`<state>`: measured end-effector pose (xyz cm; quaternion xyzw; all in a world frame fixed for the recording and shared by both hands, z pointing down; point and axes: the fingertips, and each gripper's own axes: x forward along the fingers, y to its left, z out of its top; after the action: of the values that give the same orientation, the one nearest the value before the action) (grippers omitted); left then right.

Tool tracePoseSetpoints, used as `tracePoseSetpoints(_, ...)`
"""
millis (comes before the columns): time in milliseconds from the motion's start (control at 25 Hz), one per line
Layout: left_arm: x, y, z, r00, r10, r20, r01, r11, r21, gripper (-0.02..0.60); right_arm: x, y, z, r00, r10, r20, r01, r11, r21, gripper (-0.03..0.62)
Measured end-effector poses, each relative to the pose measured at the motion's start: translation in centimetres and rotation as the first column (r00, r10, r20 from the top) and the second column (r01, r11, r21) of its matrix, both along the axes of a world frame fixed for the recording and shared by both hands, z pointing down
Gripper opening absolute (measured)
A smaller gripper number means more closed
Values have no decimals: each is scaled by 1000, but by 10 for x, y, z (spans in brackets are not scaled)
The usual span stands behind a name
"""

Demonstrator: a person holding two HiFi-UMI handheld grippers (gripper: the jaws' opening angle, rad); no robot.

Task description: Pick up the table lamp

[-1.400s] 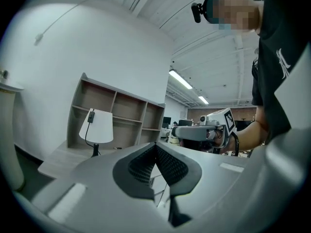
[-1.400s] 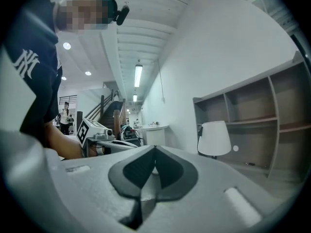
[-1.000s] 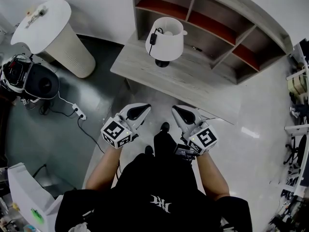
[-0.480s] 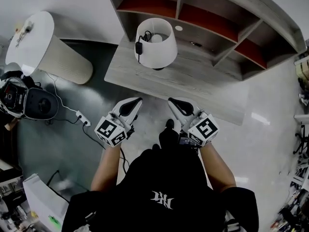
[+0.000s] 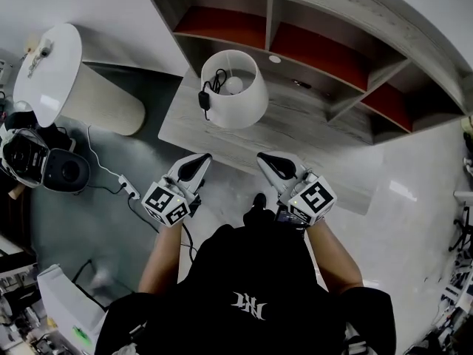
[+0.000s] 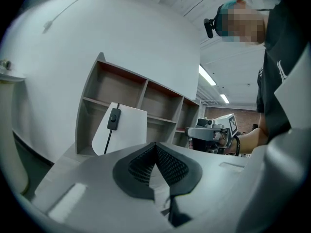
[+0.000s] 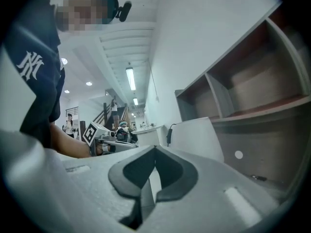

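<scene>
The table lamp (image 5: 234, 89) has a white tapered shade and stands upright on the grey wooden desk (image 5: 295, 135). A black cord with an inline switch (image 5: 203, 99) hangs over the shade's left side. My left gripper (image 5: 201, 159) hovers at the desk's near edge, just short of the lamp, jaws shut and empty. To its right, my right gripper (image 5: 264, 160) is level with it, also shut and empty. The left gripper view shows the shade (image 6: 124, 130) ahead with its switch (image 6: 114, 119). The shade (image 7: 197, 137) stands ahead, slightly right, in the right gripper view.
Open shelf compartments (image 5: 310, 50) with red floors back the desk. A white round pedestal table (image 5: 70, 80) stands on the left. Below it on the floor sit a black device (image 5: 44, 165) and a white power strip with cable (image 5: 127, 192).
Both grippers have advanced toward the desk and now reach its near edge. The lamp sits closer in view, and I look more directly down into its shade.
</scene>
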<state>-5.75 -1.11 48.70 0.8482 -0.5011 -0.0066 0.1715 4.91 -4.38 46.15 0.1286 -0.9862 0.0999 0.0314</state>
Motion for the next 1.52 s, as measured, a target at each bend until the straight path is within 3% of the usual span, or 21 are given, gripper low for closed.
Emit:
tracePoseSetpoints(240, -6, -18, -12, 997, -2, -79, 2, 1000, -2, 0, 7, -31, 4, 999, 13, 38, -11, 998, -61, 5)
tracePoseSetpoints(520, -37, -37, 0, 1000, -23, -4, 23, 999, -31, 0, 14, -58, 15, 997, 78, 12, -77, 992, -102, 5)
tracePoseSetpoints(880, -82, -75, 22, 997, 70, 19, -68, 993, -91, 2, 13, -97, 41, 981, 180, -72, -190, 968, -165, 3)
tracePoseSetpoints(1200, -120, -118, 55, 982, 189, -11, -188, 962, -197, 2, 17, -128, 59, 958, 272, -95, -288, 917, -277, 5)
tracePoseSetpoints(1520, -141, -158, 89, 955, 291, -58, -296, 913, -281, 22, 19, -146, 85, 924, 350, -150, -381, 855, -351, 41)
